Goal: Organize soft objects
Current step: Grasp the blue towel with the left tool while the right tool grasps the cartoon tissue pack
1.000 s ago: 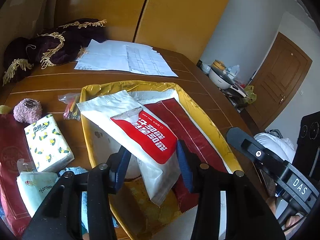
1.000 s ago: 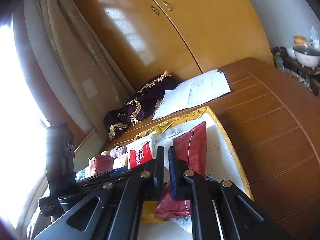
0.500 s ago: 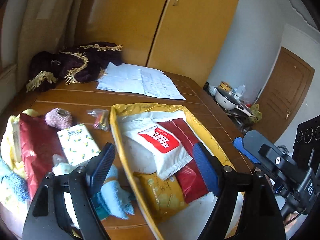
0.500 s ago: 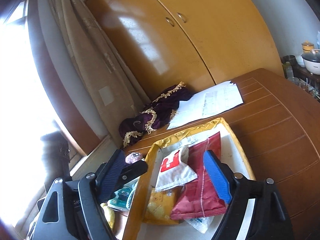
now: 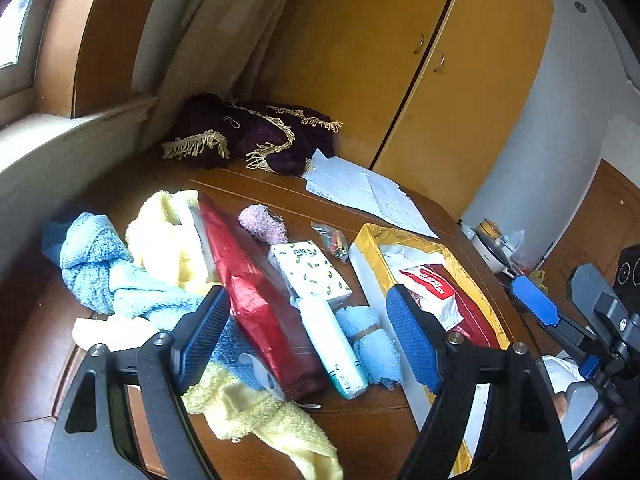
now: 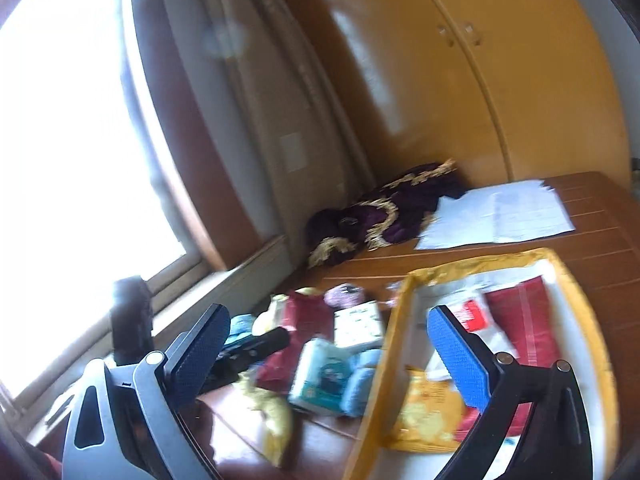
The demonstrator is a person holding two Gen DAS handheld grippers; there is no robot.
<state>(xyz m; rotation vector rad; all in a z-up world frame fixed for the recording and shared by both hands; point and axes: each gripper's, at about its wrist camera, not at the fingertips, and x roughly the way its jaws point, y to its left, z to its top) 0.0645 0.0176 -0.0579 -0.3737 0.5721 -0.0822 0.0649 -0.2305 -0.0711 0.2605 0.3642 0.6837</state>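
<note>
1. Left wrist view: my left claw [image 5: 308, 332] hangs released, empty, above the red packet [image 5: 256, 300] and towels [image 5: 120, 280] heaped on the counter [image 5: 360, 432], beside the yellow tray [image 5: 370, 248].
2. Right wrist view: my right claw [image 6: 332, 354] gapes empty over the tray's near rim; I judge a fresh pick comes next, calling for descent onto one pile item.

Your left gripper [image 5: 308, 340]: jaws wide, hanging above the red bag [image 5: 256, 300] and tissue pack [image 5: 310, 270].
Blocked: towels [image 5: 100, 268] crowd the table's window side.
Open: bare table [image 6: 600, 216] beyond the yellow-rimmed tray [image 6: 576, 280].
</note>
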